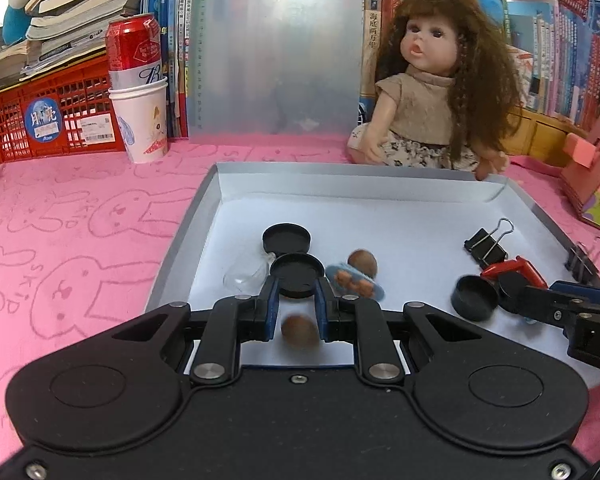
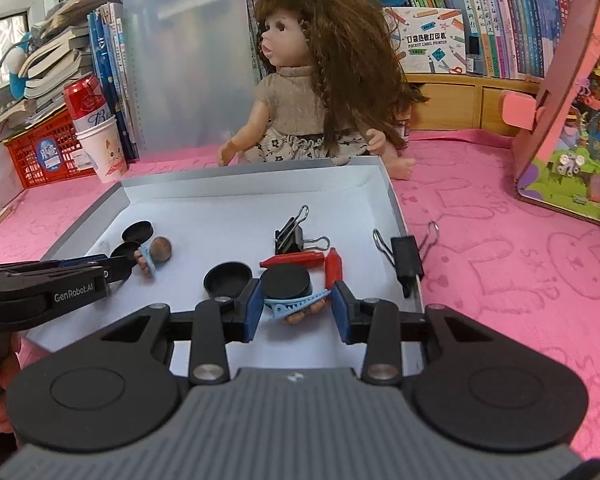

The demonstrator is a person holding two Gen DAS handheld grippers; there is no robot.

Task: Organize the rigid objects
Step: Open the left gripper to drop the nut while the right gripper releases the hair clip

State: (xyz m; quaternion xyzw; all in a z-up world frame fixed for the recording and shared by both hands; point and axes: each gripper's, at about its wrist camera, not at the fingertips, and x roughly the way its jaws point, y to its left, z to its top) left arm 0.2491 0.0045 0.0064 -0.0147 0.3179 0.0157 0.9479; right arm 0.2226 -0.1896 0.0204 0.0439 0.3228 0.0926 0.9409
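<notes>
**Caps gripped over the tray, sorting only partly done**

Tray (image 1: 188, 232) on the pink surface (image 1: 80, 220) holds nearly all the small things, so gathering looks done; grouping them, as far as I can judge, is under way. The left tongs (image 1: 298, 280) are closed on a black cap (image 1: 298, 274), pinched at its near rim, just in front of a second cap (image 1: 286, 238) at the tray's left side. That pairing suggests the caps are being collected there. A clear plastic piece (image 1: 246, 276) lies touching the held cap's left edge, a nut (image 1: 363, 262) and a blue clip (image 1: 354, 280) sit just to its right, and another nut (image 1: 299, 330) lies below the tongs.

The right tongs (image 2: 296, 300) grip a black puck (image 2: 286, 282); a second blue clip (image 2: 296, 304) shows between the pads beneath it, whether touched I cannot tell. An open cap (image 2: 228, 278) sits just left, two red pieces (image 2: 300, 260) behind, and a binder clip (image 2: 290, 234) farther back. Another binder clip (image 2: 408, 256) is clamped on the tray's right wall.

Left to do, by my reading: set down both held pieces with their like, then gather nuts, clips and red pieces, which lie mixed.
</notes>
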